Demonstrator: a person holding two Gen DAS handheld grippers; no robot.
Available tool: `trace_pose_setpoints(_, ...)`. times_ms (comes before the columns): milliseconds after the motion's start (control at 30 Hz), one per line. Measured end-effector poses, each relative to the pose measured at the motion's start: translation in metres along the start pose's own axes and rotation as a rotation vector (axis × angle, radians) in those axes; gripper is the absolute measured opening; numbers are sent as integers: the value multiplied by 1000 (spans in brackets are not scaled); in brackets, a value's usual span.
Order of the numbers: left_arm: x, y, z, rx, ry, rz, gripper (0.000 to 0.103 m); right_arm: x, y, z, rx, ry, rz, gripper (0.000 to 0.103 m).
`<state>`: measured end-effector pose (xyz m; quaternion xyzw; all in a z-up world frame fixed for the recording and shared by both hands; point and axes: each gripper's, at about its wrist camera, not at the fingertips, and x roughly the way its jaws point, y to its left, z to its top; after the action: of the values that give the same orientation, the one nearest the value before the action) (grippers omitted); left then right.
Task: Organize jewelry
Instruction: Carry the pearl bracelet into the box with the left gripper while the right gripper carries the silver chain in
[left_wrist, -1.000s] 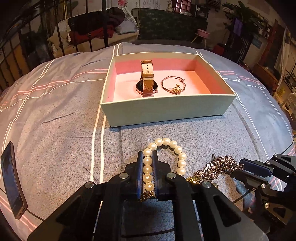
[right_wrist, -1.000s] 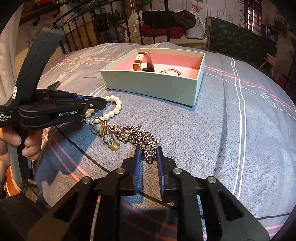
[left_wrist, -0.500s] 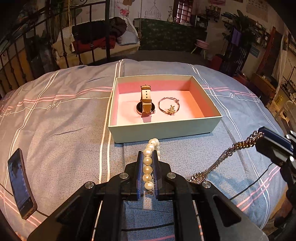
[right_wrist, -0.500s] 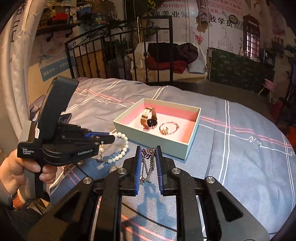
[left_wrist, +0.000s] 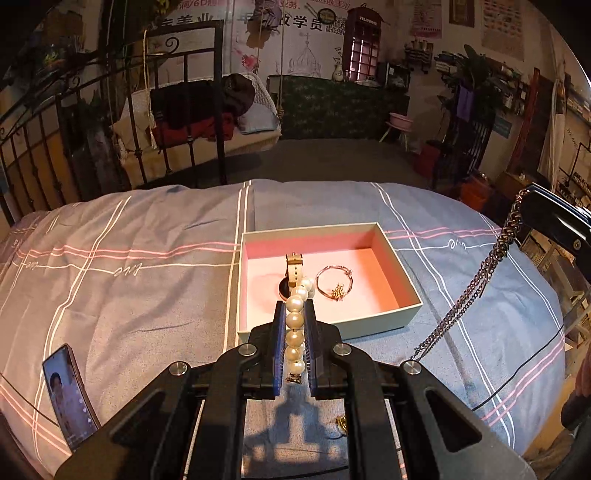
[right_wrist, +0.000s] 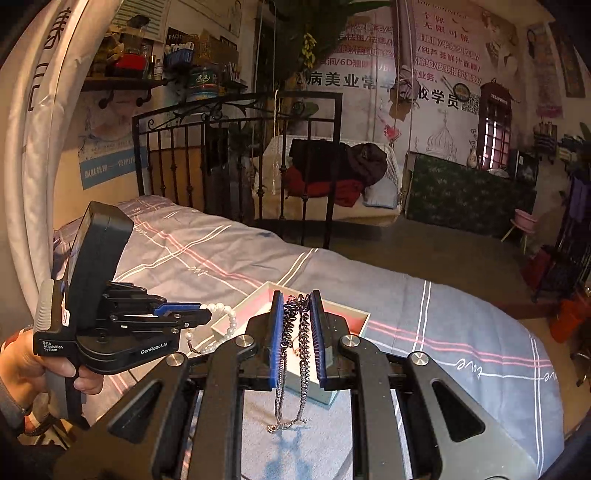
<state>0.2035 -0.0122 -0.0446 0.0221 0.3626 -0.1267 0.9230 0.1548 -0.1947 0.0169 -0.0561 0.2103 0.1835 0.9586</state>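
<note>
While the left gripper (left_wrist: 294, 339) clamps the pearl bracelet (left_wrist: 295, 325) at the box's (left_wrist: 332, 328) six o'clock edge, the right gripper (right_wrist: 297, 339) pinches the dangling silver chain (right_wrist: 293, 354) at three o'clock.

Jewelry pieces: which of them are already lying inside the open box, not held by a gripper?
The brown-strap watch and the thin gold charm bracelet lie in the pale green box; pearls and chain are gripped.

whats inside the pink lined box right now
Inside the box: a tan-strap watch and a thin bangle with a gold charm. The held pearl bracelet covers the watch's lower part, so its face is mostly hidden.
</note>
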Motion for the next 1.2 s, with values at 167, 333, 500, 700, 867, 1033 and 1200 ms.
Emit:
trace_pose_setpoints(167, -5, -4, 29, 12, -51, 3, 9, -2, -8, 31, -12, -48, -36, 15)
trace_pose_setpoints(333, 0, -6, 57, 1, -76, 8, 9, 13, -20, 58, 4, -68, -52, 15)
trace_pose_setpoints(500, 19, -4, 75, -9, -63, 33, 9, 40, -30, 65, 36, -42, -59, 15)
trace_pose_setpoints(700, 44, -4, 76, -22, -16, 46, 9, 70, -35, 54, 64, 23, -59, 15)
trace_pose_setpoints(867, 59, -3, 69, -23, 22, 44, 9, 90, -36, 37, 71, 85, -56, 15)
trace_pose_setpoints(1033, 69, 0, 65, -28, 46, 48, 9, 106, -35, 23, 75, 137, -59, 15)
trace_pose_setpoints(1200, 77, 1, 63, -36, 74, 51, 9, 117, -34, 12, 77, 174, -62, 15)
